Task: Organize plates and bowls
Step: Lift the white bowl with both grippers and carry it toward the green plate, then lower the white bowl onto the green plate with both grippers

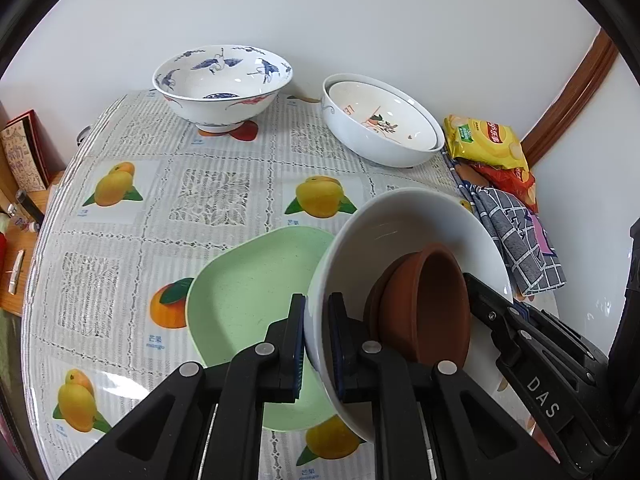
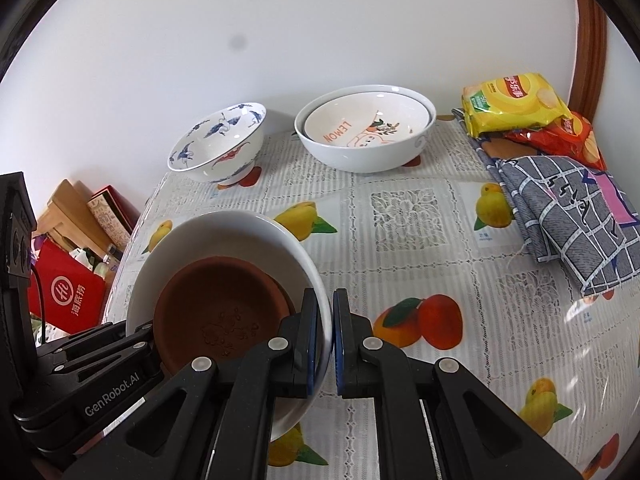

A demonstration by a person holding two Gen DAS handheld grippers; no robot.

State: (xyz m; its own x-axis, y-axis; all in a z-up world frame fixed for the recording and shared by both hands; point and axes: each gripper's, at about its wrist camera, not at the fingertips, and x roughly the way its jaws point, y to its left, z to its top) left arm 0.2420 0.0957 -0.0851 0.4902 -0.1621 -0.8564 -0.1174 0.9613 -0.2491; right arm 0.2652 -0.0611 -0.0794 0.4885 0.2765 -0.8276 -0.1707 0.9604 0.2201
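Note:
A plain white bowl (image 1: 400, 224) with brown dishes (image 1: 428, 304) stacked inside is held tilted above the table. My left gripper (image 1: 318, 344) is shut on its left rim. My right gripper (image 2: 325, 336) is shut on the opposite rim of the same white bowl (image 2: 224, 228), with the brown dishes (image 2: 216, 304) inside. A light green plate (image 1: 244, 300) lies on the table under the left gripper. A blue crane-pattern bowl (image 1: 222, 84) stands at the back. Two nested white bowls (image 1: 384, 124) stand at the back right, the inner one marked LEMON (image 2: 360, 128).
Yellow and red chip bags (image 2: 516, 104) and a folded grey checked cloth (image 2: 568, 216) lie at the table's right edge by the wall. Boxes and a red bag (image 2: 68, 292) sit on a lower surface beyond the table's left edge. A fruit-print tablecloth (image 2: 408, 216) covers the table.

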